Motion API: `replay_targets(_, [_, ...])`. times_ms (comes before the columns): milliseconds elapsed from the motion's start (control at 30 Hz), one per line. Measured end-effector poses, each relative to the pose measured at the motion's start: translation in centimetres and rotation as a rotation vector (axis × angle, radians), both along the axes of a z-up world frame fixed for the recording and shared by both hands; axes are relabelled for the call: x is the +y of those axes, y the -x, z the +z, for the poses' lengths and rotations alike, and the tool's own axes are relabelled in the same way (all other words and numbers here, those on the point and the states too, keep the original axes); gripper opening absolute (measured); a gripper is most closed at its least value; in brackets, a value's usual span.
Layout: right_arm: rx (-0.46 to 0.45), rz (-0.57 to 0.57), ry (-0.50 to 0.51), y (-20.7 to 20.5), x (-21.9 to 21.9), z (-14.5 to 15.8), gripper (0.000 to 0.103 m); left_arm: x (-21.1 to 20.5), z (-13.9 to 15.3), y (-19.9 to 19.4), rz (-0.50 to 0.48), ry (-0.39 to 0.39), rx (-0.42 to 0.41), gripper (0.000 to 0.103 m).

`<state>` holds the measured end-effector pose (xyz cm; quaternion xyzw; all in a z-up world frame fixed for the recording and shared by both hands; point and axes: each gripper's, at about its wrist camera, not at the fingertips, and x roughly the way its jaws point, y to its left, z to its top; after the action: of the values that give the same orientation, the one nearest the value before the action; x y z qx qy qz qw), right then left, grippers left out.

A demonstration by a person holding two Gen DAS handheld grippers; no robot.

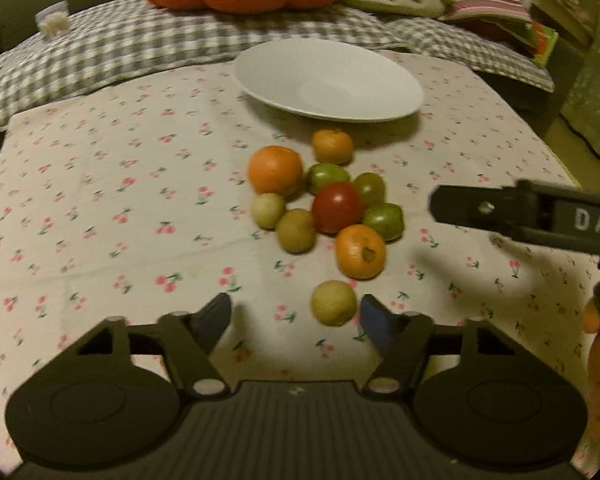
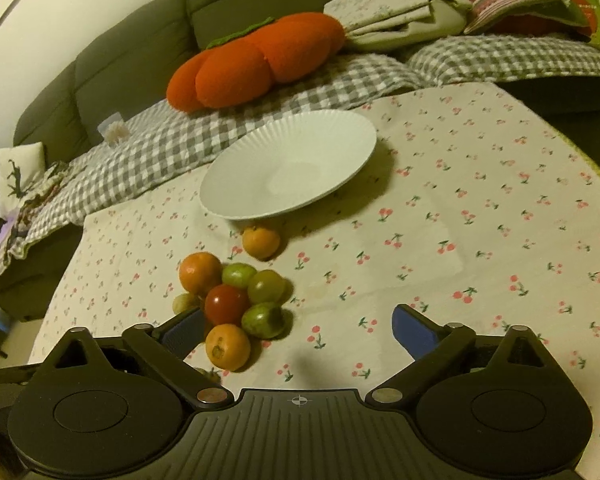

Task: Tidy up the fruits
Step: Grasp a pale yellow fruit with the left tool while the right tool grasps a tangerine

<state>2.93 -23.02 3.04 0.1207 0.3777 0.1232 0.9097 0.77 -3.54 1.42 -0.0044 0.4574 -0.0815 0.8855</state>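
Our left tongs (image 1: 296,314) and right tongs (image 2: 298,330) gape wide, empty; the fruits (image 2: 236,300) partly hide one another on the cherry-print tabletop (image 2: 480,220).

1. On the side of your right tongs (image 1: 520,216), where they reach in from the right edge of the left wrist view, you can read the white capitals "DAS". The edge of the picture cuts the word off after the S, so you cannot tell how it goes on.
2. On the body of the right tongs (image 2: 299,400), in the right wrist view, you can see a small white crosshair mark, a circle with a cross through it.
3. Nothing else you see carries writing clear enough to read.
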Motion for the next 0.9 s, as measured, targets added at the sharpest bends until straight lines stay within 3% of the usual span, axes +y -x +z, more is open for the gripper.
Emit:
replay_targets(167, [0.009,0.001,-0.041,-0.8,-0.2,-0.5,0.091,-0.3,-0.8,-0.3,-0.039,0.048,0.007,0.023])
replay_targets(467, [-0.016,0.005,-0.061,-4.3,1.4,-1.3,0.088,1.3,-0.3,-0.4,0.027,0.059,-0.003,0.023])
replay_targets(700, [-0.020,0.019,0.030,-7.6,4.1,-1.9,0.088,3.2,0.6,-0.7,0.099,0.011,-0.034,0.024])
replay_targets(800, [-0.020,0.037,0.075,-8.6,5.2,-2.2,0.081,3.8,1.0,-0.9,0.115,-0.001,-0.048,0.024])
replay_targets(900, [-0.011,0.040,0.108,-9.4,6.2,-2.7,0.066,4.3,1.3,-1.1,0.126,0.000,-0.055,0.024])
